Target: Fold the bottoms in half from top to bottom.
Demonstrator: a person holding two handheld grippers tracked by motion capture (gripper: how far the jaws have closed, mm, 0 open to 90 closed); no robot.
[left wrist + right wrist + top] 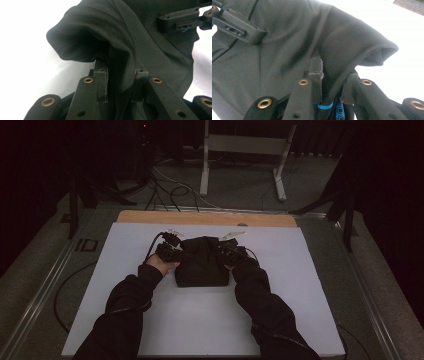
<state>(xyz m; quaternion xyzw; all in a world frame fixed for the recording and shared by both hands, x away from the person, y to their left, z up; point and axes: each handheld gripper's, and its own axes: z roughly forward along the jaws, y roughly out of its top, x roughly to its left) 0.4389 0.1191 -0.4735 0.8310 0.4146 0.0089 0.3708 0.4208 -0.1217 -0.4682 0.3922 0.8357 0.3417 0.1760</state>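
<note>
A black cloth garment (pixel 202 262) lies bunched in the middle of the white board (pixel 200 320). My left gripper (pixel 172 251) is at the garment's left edge and my right gripper (pixel 227 251) at its right edge, both low over the board. In the left gripper view, my left gripper (pixel 121 71) is shut on a thick fold of the black fabric (pixel 100 32), which drapes over the jaws. In the right gripper view, my right gripper (pixel 334 72) is likewise shut on a fold of the fabric (pixel 287 37).
The white board rests on a table with a wooden strip (pixel 205 218) along its far edge. Cables (pixel 165 190) and a white frame stand (pixel 245 150) are on the floor beyond. Dark stands (pixel 345 205) flank the table.
</note>
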